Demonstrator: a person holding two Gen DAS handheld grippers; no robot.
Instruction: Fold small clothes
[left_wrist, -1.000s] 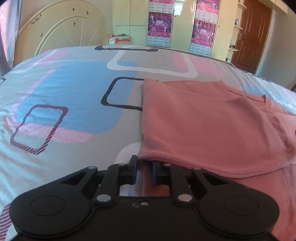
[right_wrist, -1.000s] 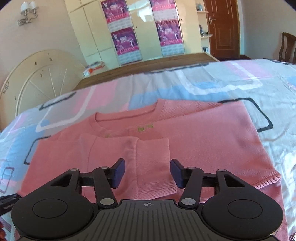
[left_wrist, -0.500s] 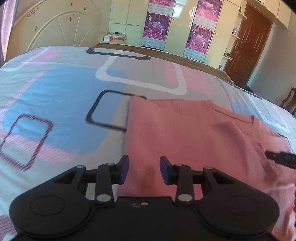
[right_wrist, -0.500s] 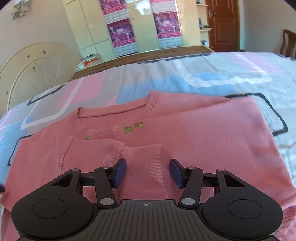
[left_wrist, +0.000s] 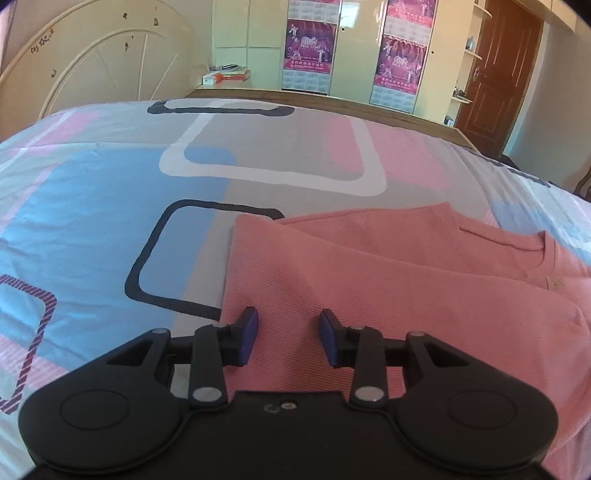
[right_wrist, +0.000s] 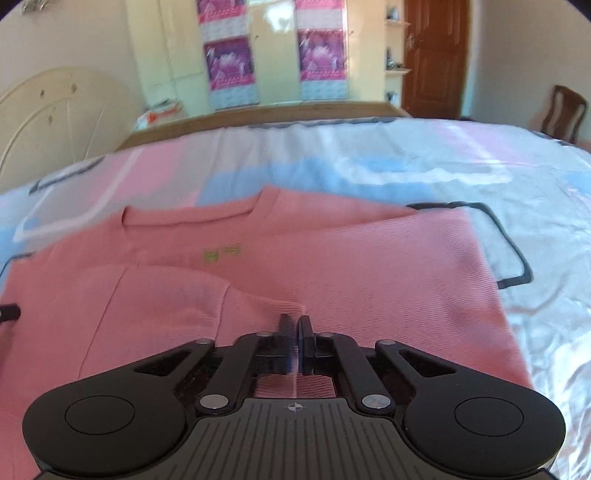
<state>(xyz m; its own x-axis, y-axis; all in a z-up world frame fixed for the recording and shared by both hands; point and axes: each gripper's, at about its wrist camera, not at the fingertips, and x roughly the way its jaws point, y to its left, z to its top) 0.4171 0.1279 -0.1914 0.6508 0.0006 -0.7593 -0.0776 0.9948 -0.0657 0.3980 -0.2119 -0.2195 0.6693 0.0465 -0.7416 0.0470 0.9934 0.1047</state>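
**Right tool pinched on sleeve cuff**

We found the right tool (right_wrist: 294, 332) pressed together on the folded sleeve cuff (right_wrist: 273, 308) of the pink sweater (right_wrist: 369, 266). Our left tool (left_wrist: 289, 334) stood spread, empty, over the sweater's left edge. The sweater lay flat on the patterned bed (left_wrist: 110, 206).

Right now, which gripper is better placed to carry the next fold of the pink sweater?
Right. The right gripper is shut on the pink sweater at its sleeve cuff; the left gripper is open above it.
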